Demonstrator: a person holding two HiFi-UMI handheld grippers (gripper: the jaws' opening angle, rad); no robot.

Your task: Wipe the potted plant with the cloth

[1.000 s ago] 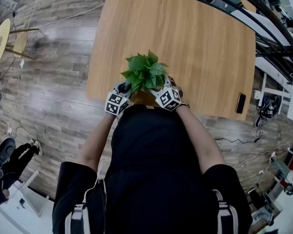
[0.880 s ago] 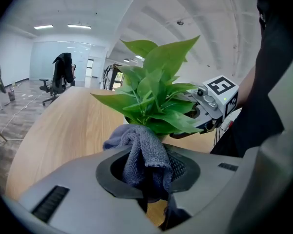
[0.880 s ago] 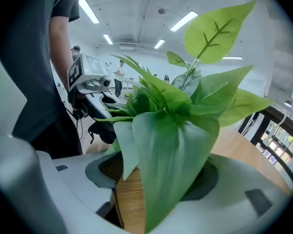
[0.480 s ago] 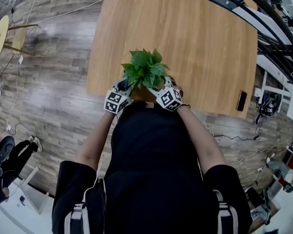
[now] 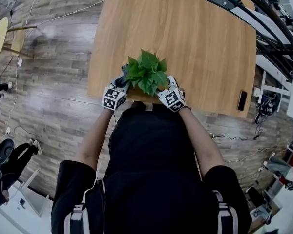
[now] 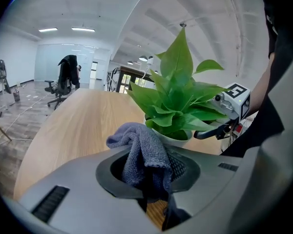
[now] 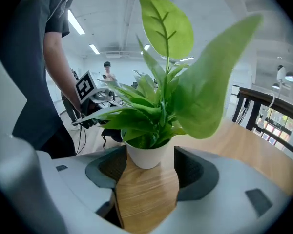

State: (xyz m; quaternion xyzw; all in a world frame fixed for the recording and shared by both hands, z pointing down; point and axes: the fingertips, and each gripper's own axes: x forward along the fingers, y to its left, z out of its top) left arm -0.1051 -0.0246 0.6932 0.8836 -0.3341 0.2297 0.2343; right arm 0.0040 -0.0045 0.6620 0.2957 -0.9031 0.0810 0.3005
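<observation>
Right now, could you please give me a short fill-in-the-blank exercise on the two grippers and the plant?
1. The left gripper is shut on the ____.
2. The right gripper is ____, with the pot just ahead of it.
3. The pot is ____ in colour.
4. The plant stands on a ____ table.

Missing words: cloth; open; white; wooden.
</observation>
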